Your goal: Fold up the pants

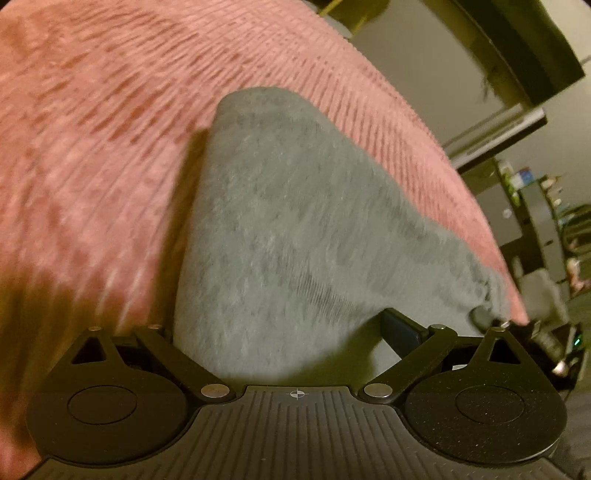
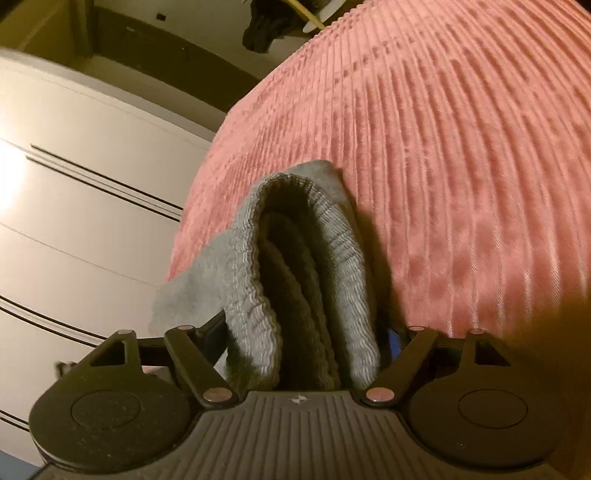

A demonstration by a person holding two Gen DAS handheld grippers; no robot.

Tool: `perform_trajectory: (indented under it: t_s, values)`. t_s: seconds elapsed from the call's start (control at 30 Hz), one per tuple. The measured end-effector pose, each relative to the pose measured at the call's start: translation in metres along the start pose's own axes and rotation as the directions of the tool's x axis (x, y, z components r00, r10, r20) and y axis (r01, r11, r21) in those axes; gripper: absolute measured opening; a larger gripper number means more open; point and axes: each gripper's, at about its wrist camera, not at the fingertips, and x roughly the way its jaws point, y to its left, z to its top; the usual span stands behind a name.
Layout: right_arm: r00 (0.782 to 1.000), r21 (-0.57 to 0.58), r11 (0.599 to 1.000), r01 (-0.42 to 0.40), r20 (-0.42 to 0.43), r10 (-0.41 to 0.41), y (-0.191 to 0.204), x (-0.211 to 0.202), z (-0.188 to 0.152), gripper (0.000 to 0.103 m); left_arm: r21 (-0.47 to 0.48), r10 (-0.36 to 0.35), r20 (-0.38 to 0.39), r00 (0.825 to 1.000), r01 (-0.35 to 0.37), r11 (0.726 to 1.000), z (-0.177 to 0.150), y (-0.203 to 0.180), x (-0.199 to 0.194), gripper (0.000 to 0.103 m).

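The grey pants (image 1: 295, 229) hang in a folded bundle above the pink ribbed bedspread (image 1: 92, 129). My left gripper (image 1: 295, 332) is shut on the cloth, which fills the space between its fingers and hides the tips. In the right wrist view my right gripper (image 2: 299, 332) is shut on the ribbed elastic waistband (image 2: 303, 258), several layers stacked between the fingers. The bedspread (image 2: 461, 147) lies below and to the right. Both views are blurred by motion.
A white wardrobe with dark lines (image 2: 74, 184) stands left of the bed. Dark clothes (image 2: 266, 29) hang at the far end. Shelves with small items (image 1: 535, 206) and a dark cabinet (image 1: 517, 44) stand right of the bed.
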Motion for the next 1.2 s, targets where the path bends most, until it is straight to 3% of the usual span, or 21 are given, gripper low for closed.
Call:
perform_trajectory:
  t_s: [0.1,0.23,0.37,0.5,0.53,0.63,0.7,0.83,1.07,1.13,1.17,1.2]
  values:
    - [1.0,-0.002,1.0,0.013,0.021,-0.013,0.002,0.004,-0.002,0.066,0.016,-0.036,0.027,0.999,0.035,0.999,-0.002,-0.009,0.005,0.099]
    - [0.999,-0.012,0.999,0.035,0.018,-0.035,0.005,0.008,-0.002,0.067,0.096,-0.016,0.021,1.0,0.014,0.995,-0.006,-0.011,0.013,0.095]
    - [1.0,0.006,1.0,0.031,-0.005,-0.031,0.01,0.008,0.002,0.073,0.072,-0.033,-0.009,0.999,0.033,0.997,0.0,-0.005,0.009,0.096]
    - [0.999,0.036,0.999,0.028,0.014,-0.029,0.009,0.012,0.003,0.078,0.019,-0.018,0.022,1.0,0.018,1.0,-0.002,-0.003,0.007,0.094]
    - [0.999,0.042,0.998,0.036,0.024,-0.037,0.011,0.013,0.002,0.078,0.012,-0.001,0.035,0.999,0.0,1.0,-0.003,-0.004,0.006,0.092]
    - [0.992,-0.006,0.994,0.11,0.06,-0.109,0.022,0.014,-0.005,0.064,0.065,0.042,0.055,0.998,-0.045,0.997,-0.006,-0.012,0.003,0.079]
    - [0.987,-0.042,0.989,0.139,0.082,-0.135,0.031,0.011,-0.012,0.058,0.054,0.031,0.062,0.998,-0.034,0.998,-0.007,-0.011,-0.003,0.066]
    - [0.981,-0.056,0.984,0.17,0.109,-0.163,0.05,0.012,-0.014,0.055,0.036,0.03,0.085,0.996,-0.033,0.999,-0.007,-0.011,-0.014,0.053]
    - [0.983,-0.128,0.986,0.105,0.16,-0.084,0.097,0.008,0.0,0.054,0.003,-0.046,0.16,0.986,0.046,0.999,0.008,-0.025,-0.04,0.041]
    - [0.98,-0.162,0.982,0.1,0.185,-0.07,0.111,0.009,0.008,0.054,0.027,-0.058,0.204,0.977,0.054,0.998,0.016,-0.035,-0.052,0.039]
    - [0.978,-0.174,0.979,0.107,0.197,-0.071,0.116,0.009,0.012,0.058,0.025,-0.051,0.222,0.974,0.046,0.999,0.02,-0.039,-0.058,0.043]
    - [0.975,-0.177,0.977,0.119,0.207,-0.081,0.119,0.01,0.017,0.068,0.011,-0.02,0.231,0.973,0.018,1.0,0.023,-0.042,-0.06,0.063]
